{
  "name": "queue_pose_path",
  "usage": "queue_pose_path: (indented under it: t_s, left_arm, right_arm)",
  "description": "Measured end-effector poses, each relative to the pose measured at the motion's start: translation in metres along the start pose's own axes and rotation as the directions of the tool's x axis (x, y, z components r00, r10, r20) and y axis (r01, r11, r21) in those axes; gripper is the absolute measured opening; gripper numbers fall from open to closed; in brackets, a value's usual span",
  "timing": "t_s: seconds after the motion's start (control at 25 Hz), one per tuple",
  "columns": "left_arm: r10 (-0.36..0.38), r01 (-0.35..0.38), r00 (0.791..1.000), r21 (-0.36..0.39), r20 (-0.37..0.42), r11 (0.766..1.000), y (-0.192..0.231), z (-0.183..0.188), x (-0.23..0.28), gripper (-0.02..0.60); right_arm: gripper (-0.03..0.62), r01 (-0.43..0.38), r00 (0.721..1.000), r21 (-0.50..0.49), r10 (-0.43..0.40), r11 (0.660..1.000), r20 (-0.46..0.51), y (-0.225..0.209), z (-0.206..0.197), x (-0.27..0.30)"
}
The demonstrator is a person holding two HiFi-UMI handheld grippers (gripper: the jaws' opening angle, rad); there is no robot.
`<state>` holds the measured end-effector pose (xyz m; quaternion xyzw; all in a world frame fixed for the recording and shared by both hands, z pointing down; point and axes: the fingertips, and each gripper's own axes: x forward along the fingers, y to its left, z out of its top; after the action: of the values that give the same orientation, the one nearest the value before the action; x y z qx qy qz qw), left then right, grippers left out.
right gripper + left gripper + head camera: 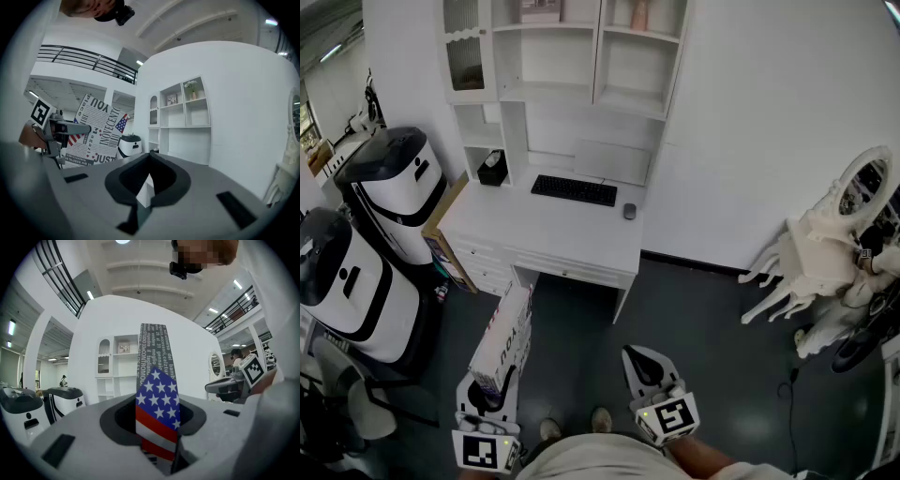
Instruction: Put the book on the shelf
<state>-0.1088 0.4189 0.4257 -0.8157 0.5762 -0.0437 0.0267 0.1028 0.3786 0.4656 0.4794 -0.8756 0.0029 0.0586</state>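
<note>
White shelf (581,56) stands over the table (553,230) | left gripper (490,394), short of table, clamps book (504,336) on edge | right gripper (645,364) empty, apparently clenched

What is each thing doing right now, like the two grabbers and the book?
Newspaper-print book with a flag corner: held on edge, not on the shelf yet.
Left gripper: shut on the book.
Right gripper: shut, empty.
White wall shelf: compartments open at the front.
Black keyboard: lying flat on the white desk.
</note>
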Motion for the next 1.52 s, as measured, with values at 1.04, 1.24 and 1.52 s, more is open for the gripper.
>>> queue_pose_path:
  t_s: [1.04,1.24,1.52]
  left_arm:
    - [0.065,-0.066,0.998,-0.012,-0.014,0.998,-0.015,-0.005,0.043,0.153]
    - [0.105,-0.105,0.994,-0.026,-0.014,0.994,-0.023,-0.008,0.049,0.153]
    - [0.148,-0.149,0.989,-0.047,-0.026,0.988,-0.019,-0.011,0.061,0.153]
  right_arm:
    - [0.003,-0.070,0.997,0.012,0.070,0.997,-0.010,-0.042,-0.015,0.018]
    - [0.003,-0.111,0.994,0.008,0.111,0.994,-0.025,-0.054,-0.024,0.021]
    - [0.003,-0.158,0.987,0.005,0.158,0.987,-0.034,-0.064,-0.026,0.042]
